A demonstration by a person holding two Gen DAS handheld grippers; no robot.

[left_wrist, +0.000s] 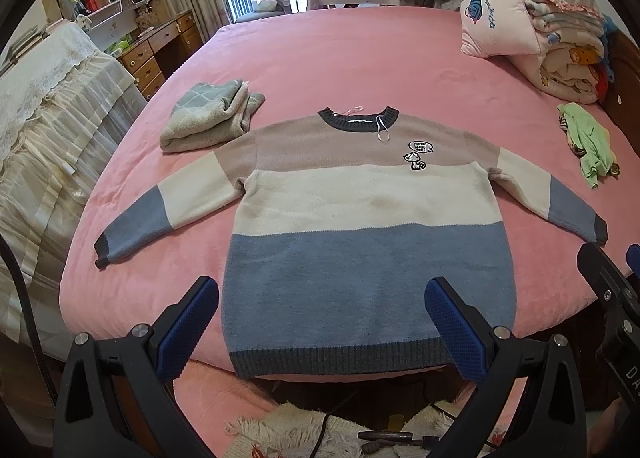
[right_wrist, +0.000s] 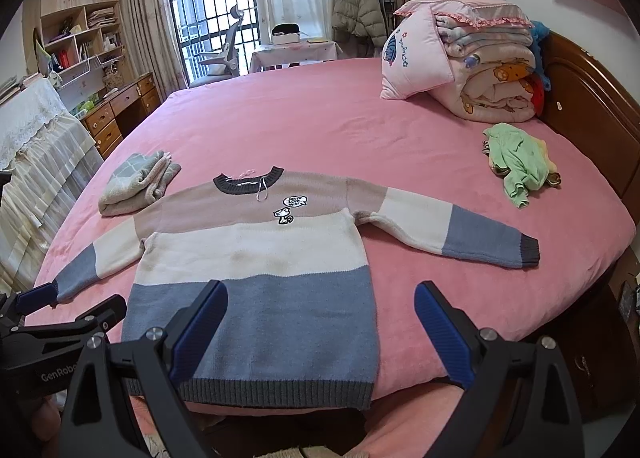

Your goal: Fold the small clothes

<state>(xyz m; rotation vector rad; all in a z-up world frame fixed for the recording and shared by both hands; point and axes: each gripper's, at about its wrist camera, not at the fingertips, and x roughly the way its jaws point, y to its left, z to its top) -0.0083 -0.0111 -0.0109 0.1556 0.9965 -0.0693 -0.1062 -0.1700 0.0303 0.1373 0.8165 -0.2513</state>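
A small striped sweater in taupe, cream and blue lies flat, face up, on the pink bed, sleeves spread, hem at the near edge. It also shows in the right wrist view. My left gripper is open and empty, held above the sweater's hem. My right gripper is open and empty, above the hem's right side; it also shows at the right edge of the left wrist view. The left gripper shows at the left edge of the right wrist view.
A folded grey-green garment lies left of the collar. A crumpled green garment lies to the right. A pile of pillow and quilts stands by the wooden headboard. A lace-covered piece of furniture stands left of the bed.
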